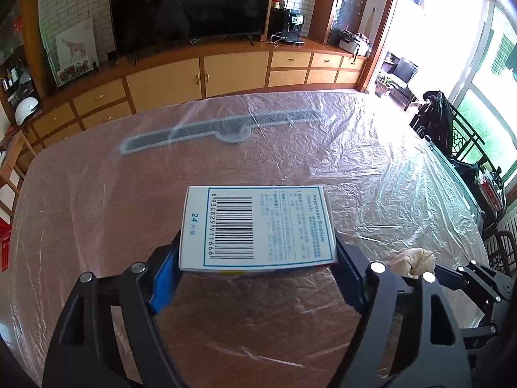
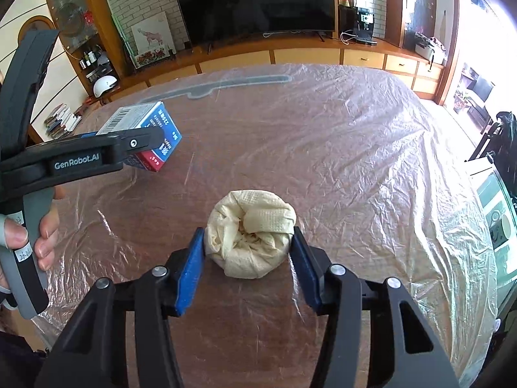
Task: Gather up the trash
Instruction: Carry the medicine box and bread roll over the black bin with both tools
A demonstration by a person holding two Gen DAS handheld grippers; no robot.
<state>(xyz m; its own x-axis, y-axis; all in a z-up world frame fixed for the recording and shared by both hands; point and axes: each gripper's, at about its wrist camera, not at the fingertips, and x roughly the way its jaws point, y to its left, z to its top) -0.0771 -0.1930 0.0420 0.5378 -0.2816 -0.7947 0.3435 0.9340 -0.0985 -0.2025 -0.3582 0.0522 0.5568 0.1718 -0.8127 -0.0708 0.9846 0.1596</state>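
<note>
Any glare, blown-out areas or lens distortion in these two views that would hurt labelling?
Left wrist view: the window side at the right is blown out, glare streaks the clear plastic table cover, yet the white barcode-printed medicine box reads sharp. Right wrist view: similar overexposure at the right edge, fisheye bending of the cabinets, dark corner vignetting; the crumpled cream paper ball stays evenly lit and in focus.

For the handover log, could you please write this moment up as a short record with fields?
left gripper: shut on the medicine box, held above the table
right gripper: shut on the crumpled paper towel
table: wooden, under clear plastic sheet
trash bin: none in view
background: television on a wooden cabinet
</note>
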